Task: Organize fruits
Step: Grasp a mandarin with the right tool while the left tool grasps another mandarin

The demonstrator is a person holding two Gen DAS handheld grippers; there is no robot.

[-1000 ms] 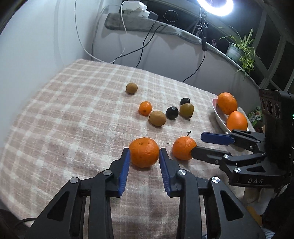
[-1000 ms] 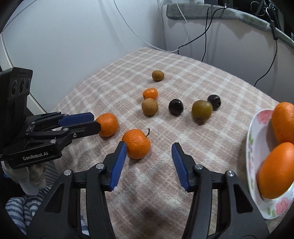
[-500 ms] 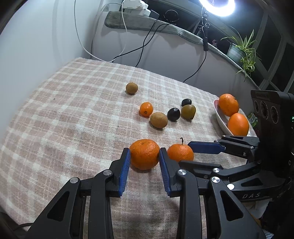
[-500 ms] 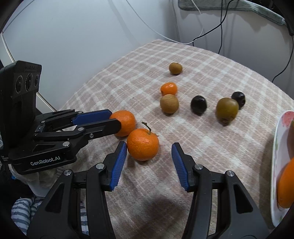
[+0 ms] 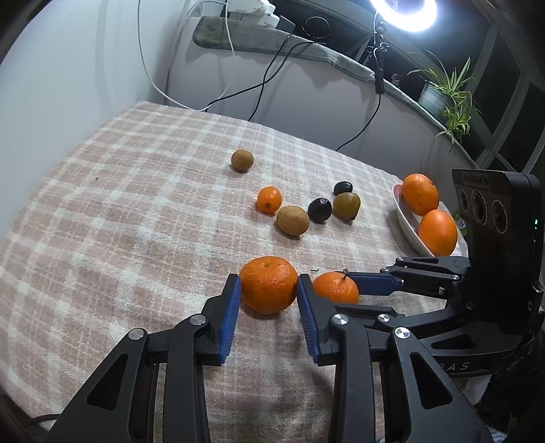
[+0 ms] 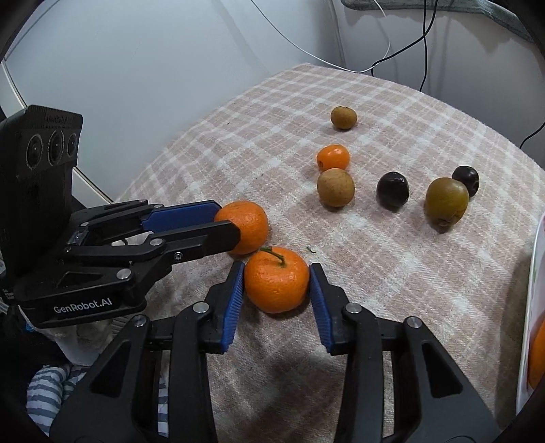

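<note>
My left gripper (image 5: 268, 289) is shut on a large orange (image 5: 268, 284) that rests on the checked cloth; it also shows in the right wrist view (image 6: 243, 226). My right gripper (image 6: 276, 284) is shut on a stemmed orange (image 6: 276, 279), which sits just right of the first (image 5: 335, 289). Farther back lie a small orange (image 5: 269, 200), two brown fruits (image 5: 292, 220), (image 5: 242, 159), a green-brown fruit (image 5: 346, 204) and two dark fruits (image 5: 320, 210), (image 5: 342, 187). A white plate (image 5: 405, 225) at the right holds two oranges (image 5: 419, 194).
A white wall stands close on the left. Cables hang down behind the table's far edge. A ring light (image 5: 403, 13) and a potted plant (image 5: 442, 98) stand on the ledge behind. The cloth's near-left edge drops off beside striped fabric (image 6: 51, 392).
My right gripper moved left to the stemmed orange and closed on it. My left gripper stayed around the large orange and its pads now touch it.
</note>
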